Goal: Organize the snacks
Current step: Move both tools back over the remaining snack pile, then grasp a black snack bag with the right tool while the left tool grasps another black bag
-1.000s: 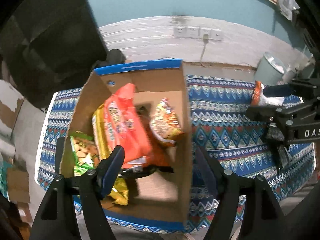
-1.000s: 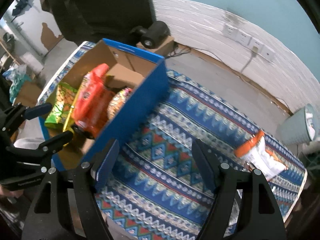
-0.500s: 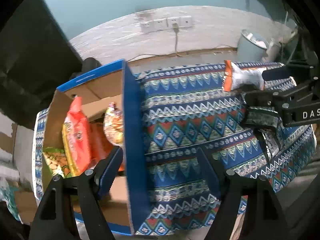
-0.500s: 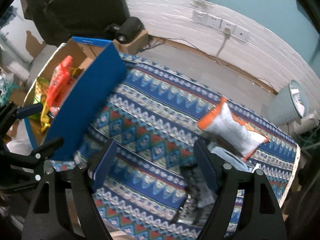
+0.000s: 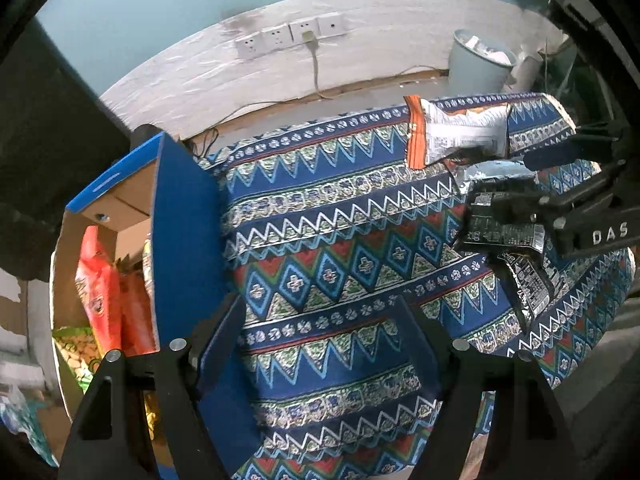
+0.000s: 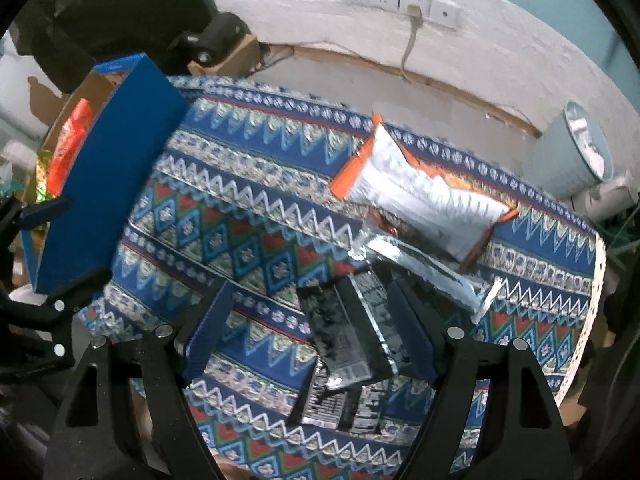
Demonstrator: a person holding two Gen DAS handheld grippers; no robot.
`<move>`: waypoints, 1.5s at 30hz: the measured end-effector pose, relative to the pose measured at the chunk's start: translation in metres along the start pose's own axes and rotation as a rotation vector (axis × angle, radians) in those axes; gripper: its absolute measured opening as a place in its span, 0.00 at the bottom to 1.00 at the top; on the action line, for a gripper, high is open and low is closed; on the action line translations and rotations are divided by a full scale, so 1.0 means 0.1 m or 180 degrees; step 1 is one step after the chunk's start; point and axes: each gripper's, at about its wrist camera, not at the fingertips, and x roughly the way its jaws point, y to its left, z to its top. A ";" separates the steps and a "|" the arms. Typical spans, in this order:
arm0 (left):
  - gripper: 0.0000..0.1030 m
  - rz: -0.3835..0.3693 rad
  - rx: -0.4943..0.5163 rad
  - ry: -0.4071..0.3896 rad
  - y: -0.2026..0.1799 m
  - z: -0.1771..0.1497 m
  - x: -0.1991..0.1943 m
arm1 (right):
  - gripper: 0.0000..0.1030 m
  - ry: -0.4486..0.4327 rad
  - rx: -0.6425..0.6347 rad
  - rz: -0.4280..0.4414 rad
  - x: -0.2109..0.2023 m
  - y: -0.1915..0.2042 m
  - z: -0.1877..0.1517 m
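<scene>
A blue cardboard box [image 5: 184, 232] stands at the left of the patterned cloth, with an orange bag [image 5: 96, 288] and other snack bags upright inside. My left gripper [image 5: 318, 344] hangs open over bare cloth just right of the box wall. Loose snacks lie at the right: an orange-and-white bag [image 6: 420, 196], a silver packet [image 6: 424, 268] and black packets [image 6: 340, 332]. My right gripper [image 6: 310, 332] is open and points down over the black packets, which show between its fingers without being pressed. In the left wrist view the right gripper [image 5: 560, 184] hovers over those black packets [image 5: 500, 232].
The patterned cloth [image 6: 248, 240] covers a low table whose right edge [image 6: 588, 312] drops to the floor. A pale bin [image 6: 576, 152] stands behind it by the white wall. A dark object on a small carton [image 6: 216, 40] sits behind the box.
Both grippers have swung right and lower, away from the box. The box has slid to the left edge of both views, and the loose packets have come under the right gripper.
</scene>
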 end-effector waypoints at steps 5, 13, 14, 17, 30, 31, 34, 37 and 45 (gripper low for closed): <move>0.76 -0.0006 0.0039 0.0089 -0.09 0.06 0.17 | 0.78 0.0219 -0.0090 -0.0018 0.24 -0.06 -0.04; 0.76 -0.0038 0.0044 0.0231 -0.17 0.10 0.42 | 0.78 0.0466 -0.0293 -0.0160 0.55 -0.13 -0.12; 0.76 -0.0046 0.0046 0.0246 -0.18 0.10 0.45 | 0.78 0.0475 -0.0303 -0.0170 0.57 -0.14 -0.12; 0.76 -0.0084 0.0079 0.0275 -0.23 0.11 0.51 | 0.78 0.0515 -0.0320 -0.0203 0.63 -0.18 -0.14; 0.76 -0.0137 0.0279 0.0360 -0.52 0.11 0.63 | 0.79 0.0754 -0.0248 -0.0329 0.94 -0.41 -0.21; 0.76 -0.0141 0.0293 0.0362 -0.54 0.11 0.63 | 0.79 0.0796 -0.0210 -0.0338 0.98 -0.45 -0.23; 0.76 -0.0145 0.0332 0.0362 -0.62 0.11 0.60 | 0.78 0.0762 -0.0081 -0.0256 0.99 -0.54 -0.25; 0.76 -0.0180 0.0335 0.0373 -0.69 0.12 0.57 | 0.62 0.0650 0.0044 -0.0153 0.91 -0.64 -0.29; 0.76 -0.0345 0.0226 0.0455 -0.81 0.14 0.49 | 0.52 0.0401 0.0201 -0.0062 0.57 -0.74 -0.44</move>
